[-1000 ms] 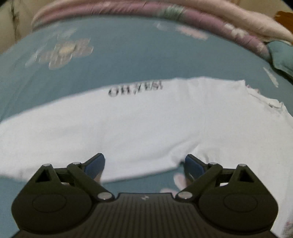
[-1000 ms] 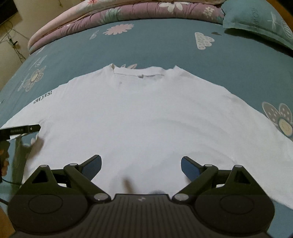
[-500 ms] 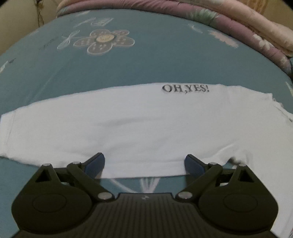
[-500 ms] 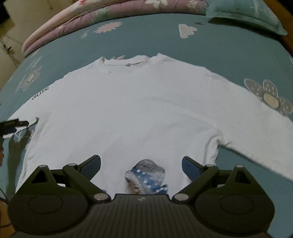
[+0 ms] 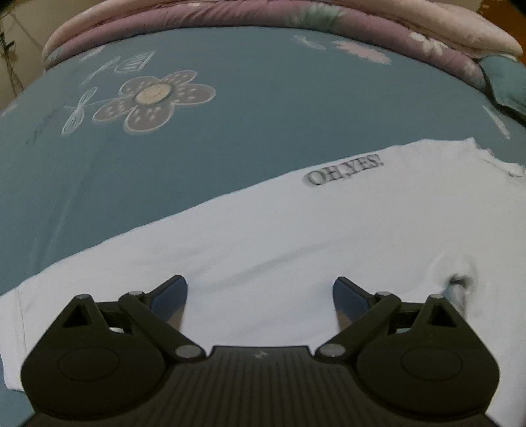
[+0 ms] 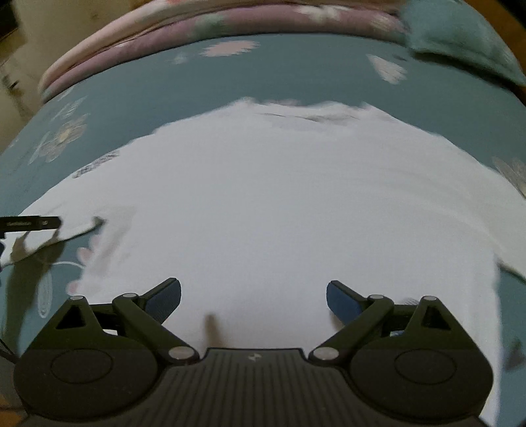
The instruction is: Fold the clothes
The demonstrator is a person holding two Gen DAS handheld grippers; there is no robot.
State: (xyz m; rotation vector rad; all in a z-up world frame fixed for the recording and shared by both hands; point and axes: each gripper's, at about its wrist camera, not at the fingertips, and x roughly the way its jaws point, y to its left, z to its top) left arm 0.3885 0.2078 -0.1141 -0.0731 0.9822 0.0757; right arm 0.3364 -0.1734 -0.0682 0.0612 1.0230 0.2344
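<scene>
**White long-sleeved top laid flat on a floral bedsheet, both tongs spread and empty**

Left wrist view. Item: white top (image 5: 296, 249), one sleeve running from lower left up to the right. Black lettering on the sleeve (image 5: 344, 171) reads "OH,YES!", slightly blurred. The cuff end lies at the left edge of the view. The left gripper (image 5: 259, 295) is over the sleeve with its blue-padded jaws wide apart, nothing between them. Beyond the sleeve's far edge lies a broad bare stretch of teal bedsheet (image 5: 269, 108) printed with a large grey flower (image 5: 154, 100). A rolled pink and mauve quilt (image 5: 250, 14) borders the far side; a teal pillow (image 5: 508, 78) sits at far right.

Right wrist view, motion-blurred. The top's body (image 6: 279, 210) spreads flat, neckline (image 6: 296, 111) away from the camera, sleeves trailing to either side. The right gripper (image 6: 253, 297) hangs above the hem area, jaws wide apart, holding nothing. The other tool's dark tip (image 6: 31, 223) shows at the left edge over the sleeve. Open sheet surrounds the garment.
</scene>
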